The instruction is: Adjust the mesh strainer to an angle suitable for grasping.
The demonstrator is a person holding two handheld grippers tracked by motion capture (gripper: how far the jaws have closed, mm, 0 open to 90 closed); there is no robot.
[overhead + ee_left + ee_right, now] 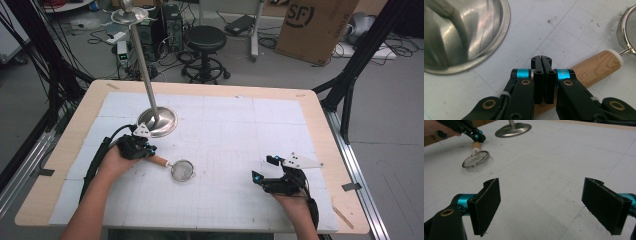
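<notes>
A small metal strainer (183,171) with a wooden handle (160,161) lies on the white mat, left of centre. My left gripper (150,150) hovers just over the handle's near end. In the left gripper view its jaws are pressed flat together (541,60), with nothing between them, and the handle (599,65) runs underneath towards the mesh bowl (627,32). My right gripper (262,170) rests low at the right of the mat. It stands wide open (541,205) over bare mat. From there the strainer (476,159) and the left gripper (480,137) show far off.
A metal stand with a round dished base (162,122) and a tall slanted pole (145,65) stands just behind the left gripper; its base (461,37) looms close. The gridded mat (250,125) covers the wooden table. A stool and a cardboard box sit on the floor beyond.
</notes>
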